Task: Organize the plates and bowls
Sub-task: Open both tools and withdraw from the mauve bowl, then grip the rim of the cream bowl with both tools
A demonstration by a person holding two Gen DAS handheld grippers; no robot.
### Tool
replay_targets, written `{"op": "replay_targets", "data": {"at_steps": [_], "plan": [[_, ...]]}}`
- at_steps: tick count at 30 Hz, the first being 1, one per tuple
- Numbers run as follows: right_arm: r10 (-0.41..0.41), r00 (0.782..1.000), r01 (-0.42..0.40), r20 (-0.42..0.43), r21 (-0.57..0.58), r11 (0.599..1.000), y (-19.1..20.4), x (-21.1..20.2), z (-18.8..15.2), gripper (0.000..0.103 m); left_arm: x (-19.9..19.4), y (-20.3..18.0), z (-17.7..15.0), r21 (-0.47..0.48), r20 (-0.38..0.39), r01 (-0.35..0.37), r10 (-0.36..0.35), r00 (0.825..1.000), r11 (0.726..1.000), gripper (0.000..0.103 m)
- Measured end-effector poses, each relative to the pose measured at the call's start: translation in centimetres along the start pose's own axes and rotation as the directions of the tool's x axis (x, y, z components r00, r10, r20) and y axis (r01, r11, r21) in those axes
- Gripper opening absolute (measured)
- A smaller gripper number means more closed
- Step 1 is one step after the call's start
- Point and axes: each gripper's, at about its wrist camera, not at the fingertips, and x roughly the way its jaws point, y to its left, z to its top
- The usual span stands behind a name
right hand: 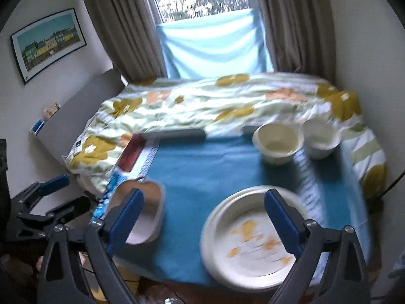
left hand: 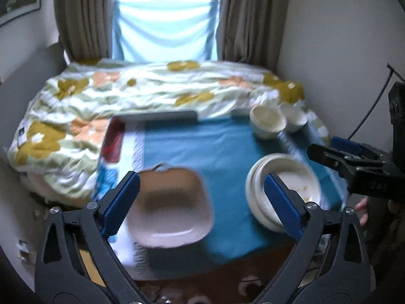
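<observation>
- The landmark for everything here is the blue cloth [left hand: 200, 157], spread over the near end of a bed with a flowered duvet [left hand: 141, 86].
- At the near-left corner of the blue cloth sits the pink square dish [left hand: 172, 207], shallow, with a small handle on its far edge. It lies straight ahead of the left gripper [left hand: 200, 205] and low between its fingers, closer to the left finger. The left gripper's fingers are spread wide and hold nothing; whether the left pad touches the dish rim cannot be told through the blur.
- At the near-right corner of the blue cloth is the stack of white plates [right hand: 253, 238], the top one smeared with orange residue. It lies directly under and ahead of the right gripper [right hand: 205, 212], whose fingers are likewise splayed and empty, the right finger above the stack's rim.
- At the far-right corner of the blue cloth stand two cream bowls [right hand: 277, 141], upright, side by side and just about touching, well apart from both grippers.
- Judging by position, the left gripper is nearer the pink square dish and the right gripper nearer the stack of white plates; the stack being round, no axis matters, and a grip would need one finger under the rim edge.
</observation>
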Motion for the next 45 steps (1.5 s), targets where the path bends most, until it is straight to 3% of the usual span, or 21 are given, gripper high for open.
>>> {"op": "replay_targets", "data": {"at_steps": [2,6,10,15,18,20,22,27,31,35,39,45], "plan": [[-0.009,1.0,0.01,0.012,-0.034,0.999,-2.2,-0.9,0.7,0.095,0.3,-2.2,1.0,-0.02,0.013,-0.004,0.005,1.0,1.0,0.101],[-0.013,0.999,0.009,-0.039,-0.086,0.996,-6.2,-1.6,2.4,0.095,1.9,-6.3,3.1,-0.047,0.027,0.001,0.0,1.0,0.999,0.101],[0.004,0.999,-0.007,-0.039,-0.054,0.999,-11.2,-2.0,4.4,0.095,4.5,-10.3,5.7,-0.06,0.023,0.003,-0.002,1.0,0.998,0.101],[-0.004,0.992,-0.001,-0.127,-0.041,0.999,-15.6,0.7,6.1,0.095,10.5,-12.8,8.6,-0.111,-0.059,0.054,-0.061,0.996,0.992,0.101],[0.029,0.982,-0.024,-0.188,0.032,0.999,-18.0,3.8,6.6,0.087,14.1,-13.3,9.7,-0.12,-0.116,0.067,-0.081,0.99,0.99,0.099],[0.073,0.972,-0.054,-0.223,0.093,0.994,-19.2,6.1,6.7,0.076,17.4,-13.4,10.4,-0.116,-0.168,0.06,-0.079,0.983,0.991,0.091],[0.107,0.959,-0.068,-0.262,0.153,0.986,-20.2,8.6,6.7,0.064,20.5,-13.2,10.8,-0.117,-0.219,0.064,-0.088,0.972,0.991,0.074],[0.167,0.932,-0.073,-0.323,0.283,0.956,-21.6,13.9,6.2,0.053,27.4,-12.8,10.6,-0.13,-0.335,0.087,-0.126,0.934,0.988,0.056],[0.191,0.912,-0.06,-0.362,0.342,0.938,-22.1,17.7,6.1,0.04,32.1,-13.0,10.3,-0.121,-0.41,0.103,-0.145,0.9,0.987,0.043],[0.195,0.901,-0.045,-0.387,0.365,0.93,-22.4,20.6,6.0,0.034,35.2,-12.9,9.8,-0.125,-0.457,0.116,-0.16,0.875,0.985,0.029],[0.189,0.899,-0.028,-0.395,0.379,0.925,-22.8,22.2,6.0,0.025,36.7,-12.7,9.7,-0.126,-0.478,0.129,-0.174,0.861,0.984,0.014],[0.167,0.906,-0.011,-0.389,0.372,0.928,-23.4,22.4,6.2,0.021,37.5,-12.9,9.9,-0.1,-0.482,0.135,-0.167,0.86,0.986,0.011]]}}
